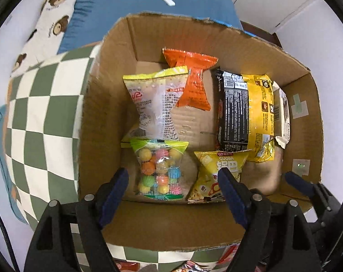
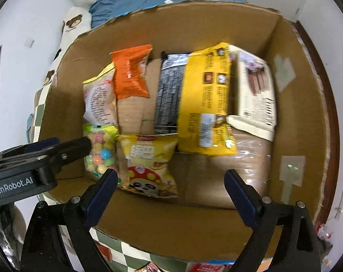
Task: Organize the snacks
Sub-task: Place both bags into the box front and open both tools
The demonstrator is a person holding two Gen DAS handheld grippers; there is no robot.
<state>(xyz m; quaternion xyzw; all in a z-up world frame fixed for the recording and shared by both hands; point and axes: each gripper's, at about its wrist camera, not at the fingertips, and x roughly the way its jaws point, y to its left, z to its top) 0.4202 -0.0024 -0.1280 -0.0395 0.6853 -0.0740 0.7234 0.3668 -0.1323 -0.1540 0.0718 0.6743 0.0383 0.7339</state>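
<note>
Both your grippers spread wide, empty: left (image 1: 173,181), right (image 2: 170,185), hovering over cardboard box (image 1: 148,224). Snacks inside: candy-ball bag (image 1: 159,170) touching guoba pack (image 2: 148,163) at near wall; orange pack (image 1: 194,79) behind, yellow noodle pack (image 2: 205,99) overlapping what looks like cream biscuit box (image 2: 257,88), view blurry.

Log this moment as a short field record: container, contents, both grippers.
container: cardboard box, open top
left column: pale printed bag behind candy-ball bag
middle: orange packet at back, yellow Guoba bag in front
right: black-and-yellow pack, cream box
left gripper: open, empty
right gripper: open, empty
</note>
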